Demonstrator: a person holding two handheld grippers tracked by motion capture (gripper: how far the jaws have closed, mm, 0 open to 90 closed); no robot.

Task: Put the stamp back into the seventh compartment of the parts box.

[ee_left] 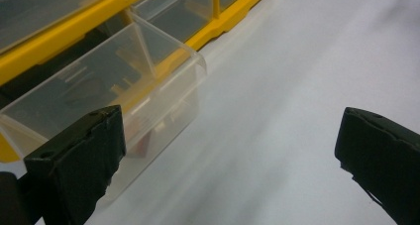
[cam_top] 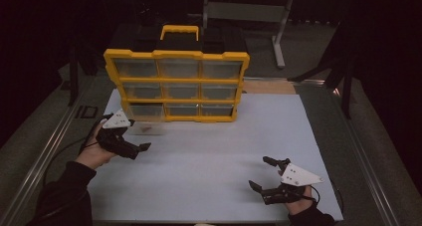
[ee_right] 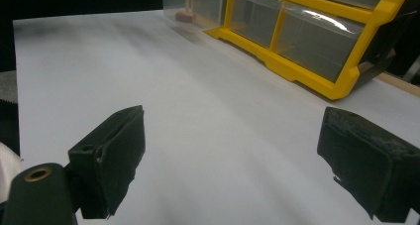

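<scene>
A yellow organiser (cam_top: 176, 81) with three rows of clear drawers stands upright at the back of the white board (cam_top: 209, 166). Its bottom-left drawer (cam_top: 145, 119) is pulled out, and a small reddish-brown item (ee_left: 143, 141) lies inside. My left gripper (cam_top: 138, 135) hovers just in front of that drawer, open, with nothing between its jaws; the drawer (ee_left: 114, 86) lies ahead and left of the left gripper (ee_left: 230, 153). My right gripper (cam_top: 261, 172) rests open near the front right of the board, well away from the organiser (ee_right: 307, 41). Bare board lies between the right gripper's (ee_right: 237, 158) jaws, and the pulled-out drawer (ee_right: 195, 2) shows far off.
A metal rail (cam_top: 47, 151) runs along the table's left side. A wooden strip (cam_top: 268, 86) lies behind the board at the right. A grey stand (cam_top: 278, 32) stands in the dark beyond the table. Cables trail from both grippers.
</scene>
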